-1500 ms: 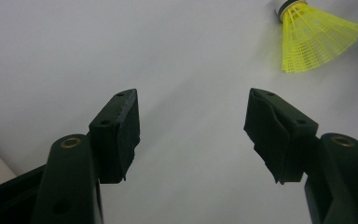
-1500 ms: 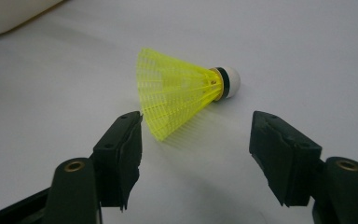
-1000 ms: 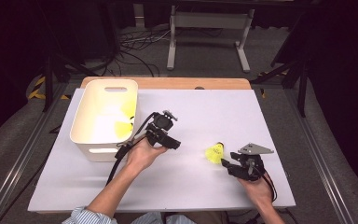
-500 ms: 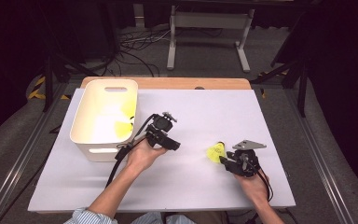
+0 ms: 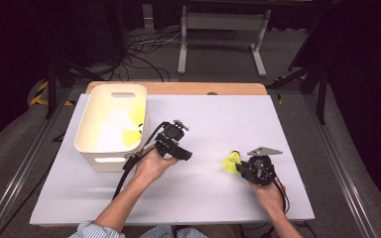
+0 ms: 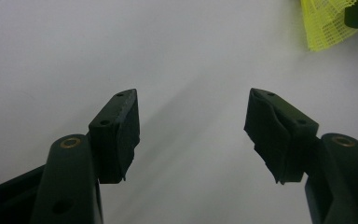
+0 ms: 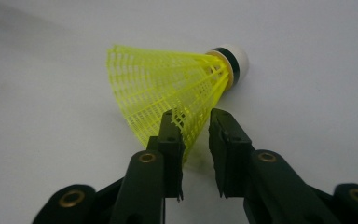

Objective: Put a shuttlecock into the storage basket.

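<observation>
**Operator:** Yellow mesh is what my right gripper [image 7: 196, 119] is closing in on: a plastic shuttlecock [image 7: 168, 88] lying on its side on the white table [image 5: 287, 124], white cork cap pointing away to the right in the right gripper view. My jaws have just been closing. They stand narrow now, with the lower rim of the skirt between them; one pad overlaps the mesh, the other has a slim gap. I cannot tell that they press on it yet.

**Observer:** Where is it from above?

**Operator:** In the high view the shuttlecock [image 5: 231, 162] sits on the near right part of the table, just left of my right gripper [image 5: 239, 168], well apart from the white bin [image 5: 110, 148] at the left. Something yellow lies inside that bin.

**Observer:** And your left?

**Operator:** My left gripper [image 6: 193, 112] hangs over bare table with its jaws wide, nothing between them. From above, the left gripper [image 5: 187, 154] is just beside the bin's right wall, pointing towards the shuttlecock.
</observation>
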`<state>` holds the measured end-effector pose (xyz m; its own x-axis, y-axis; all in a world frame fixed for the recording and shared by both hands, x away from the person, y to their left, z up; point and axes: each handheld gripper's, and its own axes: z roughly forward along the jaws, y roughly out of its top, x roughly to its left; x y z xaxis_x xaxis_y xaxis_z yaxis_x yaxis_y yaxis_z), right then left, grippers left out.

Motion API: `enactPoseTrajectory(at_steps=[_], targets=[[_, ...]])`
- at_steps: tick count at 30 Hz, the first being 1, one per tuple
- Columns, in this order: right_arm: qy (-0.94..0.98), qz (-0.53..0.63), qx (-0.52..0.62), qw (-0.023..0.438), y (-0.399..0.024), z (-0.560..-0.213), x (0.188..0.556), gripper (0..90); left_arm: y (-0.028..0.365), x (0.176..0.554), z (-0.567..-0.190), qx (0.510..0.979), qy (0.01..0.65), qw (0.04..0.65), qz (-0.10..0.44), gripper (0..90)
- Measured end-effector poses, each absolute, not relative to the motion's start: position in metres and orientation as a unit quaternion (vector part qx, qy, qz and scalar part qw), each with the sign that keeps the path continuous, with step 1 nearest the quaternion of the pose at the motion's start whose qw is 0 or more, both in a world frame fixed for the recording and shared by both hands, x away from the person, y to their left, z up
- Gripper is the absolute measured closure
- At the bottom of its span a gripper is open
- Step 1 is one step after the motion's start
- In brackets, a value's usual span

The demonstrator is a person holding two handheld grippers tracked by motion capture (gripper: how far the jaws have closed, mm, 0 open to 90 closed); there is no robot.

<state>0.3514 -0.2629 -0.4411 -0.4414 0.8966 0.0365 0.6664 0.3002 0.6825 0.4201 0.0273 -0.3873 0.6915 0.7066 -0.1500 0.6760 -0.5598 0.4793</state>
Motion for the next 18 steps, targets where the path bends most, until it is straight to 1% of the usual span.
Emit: enactPoseTrajectory(at_steps=[10, 18], targets=[[0.780, 0.319, 0.513, 0.166, -0.2659, -0.4419, 0.3561, 87.1, 0.0274, 0.4200, -0.3872, 0.883, 0.391, 0.256, 0.030, 36.2], [0.780, 0.319, 0.513, 0.166, -0.2648, -0.4387, 0.3567, 89.3, 0.0302, 0.4189, -0.3857, 0.883, 0.393, 0.254, 0.031, 36.2]])
